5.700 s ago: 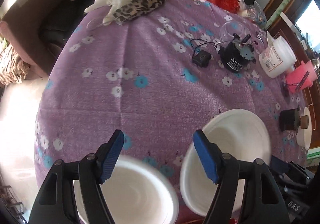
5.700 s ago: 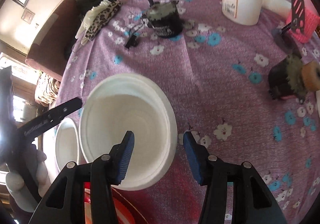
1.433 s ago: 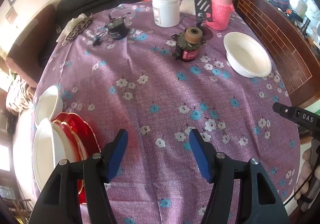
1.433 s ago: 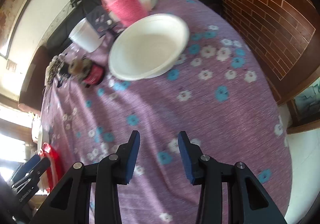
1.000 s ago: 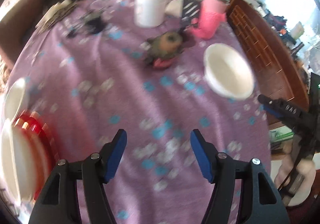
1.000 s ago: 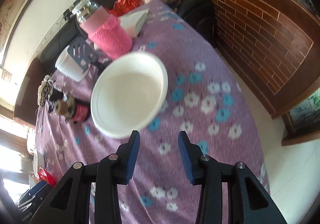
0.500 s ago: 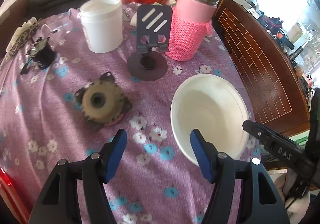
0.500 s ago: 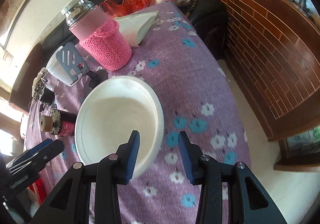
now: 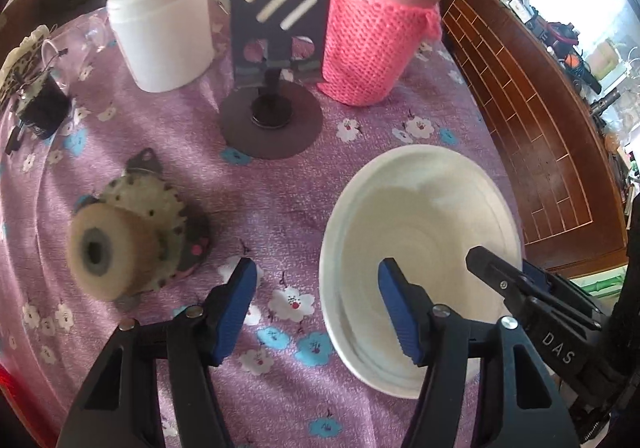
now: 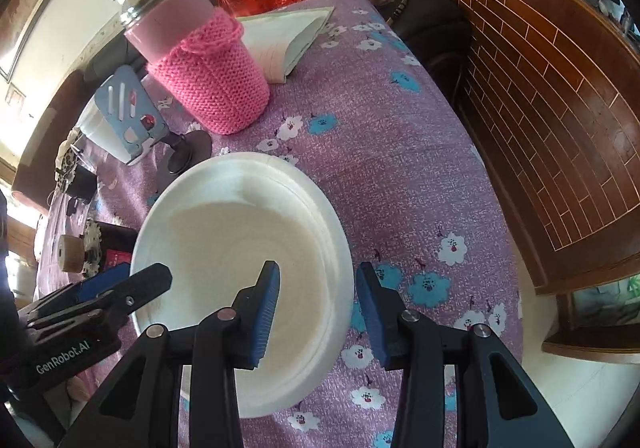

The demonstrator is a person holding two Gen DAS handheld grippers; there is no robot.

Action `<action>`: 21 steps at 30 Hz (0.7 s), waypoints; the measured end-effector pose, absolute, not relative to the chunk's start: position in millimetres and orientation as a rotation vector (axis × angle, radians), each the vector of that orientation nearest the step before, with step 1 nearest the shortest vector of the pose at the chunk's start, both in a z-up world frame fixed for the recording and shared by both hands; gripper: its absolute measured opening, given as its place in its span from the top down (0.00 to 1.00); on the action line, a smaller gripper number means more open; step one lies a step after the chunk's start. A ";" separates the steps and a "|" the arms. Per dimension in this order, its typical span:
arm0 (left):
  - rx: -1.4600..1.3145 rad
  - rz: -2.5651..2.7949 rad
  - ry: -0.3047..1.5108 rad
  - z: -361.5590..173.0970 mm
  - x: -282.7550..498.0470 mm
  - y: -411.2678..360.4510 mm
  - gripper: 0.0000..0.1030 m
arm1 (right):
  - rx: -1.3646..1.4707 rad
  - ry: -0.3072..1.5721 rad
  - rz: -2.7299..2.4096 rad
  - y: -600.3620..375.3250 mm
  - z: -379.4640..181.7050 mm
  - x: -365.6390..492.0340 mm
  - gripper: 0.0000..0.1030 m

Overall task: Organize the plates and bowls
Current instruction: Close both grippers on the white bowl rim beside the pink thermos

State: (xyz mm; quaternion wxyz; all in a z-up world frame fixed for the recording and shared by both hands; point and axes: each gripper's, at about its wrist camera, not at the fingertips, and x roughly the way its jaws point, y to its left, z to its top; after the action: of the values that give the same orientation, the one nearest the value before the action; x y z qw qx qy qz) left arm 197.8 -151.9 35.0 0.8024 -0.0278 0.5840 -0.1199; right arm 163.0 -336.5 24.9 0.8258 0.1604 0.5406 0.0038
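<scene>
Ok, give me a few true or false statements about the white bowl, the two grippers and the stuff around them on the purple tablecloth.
1. The right gripper straddles the white bowl's rim. True.
2. The left gripper is shut on the bowl. False: it is open, holding nothing.
3. The pink knitted-sleeve flask lies on its side. False: it stands upright.
4. The dark phone stand stands between the white plastic jar and the flask. True.
</scene>
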 end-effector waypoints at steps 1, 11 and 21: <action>-0.056 -0.256 1.258 32.3 199.5 -154.6 0.46 | 0.351 1.152 0.012 -336.8 23.4 163.8 0.59; -0.046 -0.257 1.305 8.6 200.7 -162.1 0.77 | 0.358 1.163 0.016 -336.2 15.7 163.4 0.64; -0.006 -0.257 1.269 16.9 190.2 -174.7 0.87 | 0.392 1.165 0.026 -339.2 14.5 159.3 0.89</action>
State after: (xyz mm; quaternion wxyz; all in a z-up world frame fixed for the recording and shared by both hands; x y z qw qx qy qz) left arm 190.2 -174.7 16.9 0.7978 -0.0029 0.5910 -0.1195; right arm 159.3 -339.2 14.5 0.8169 0.1838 0.5465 0.0122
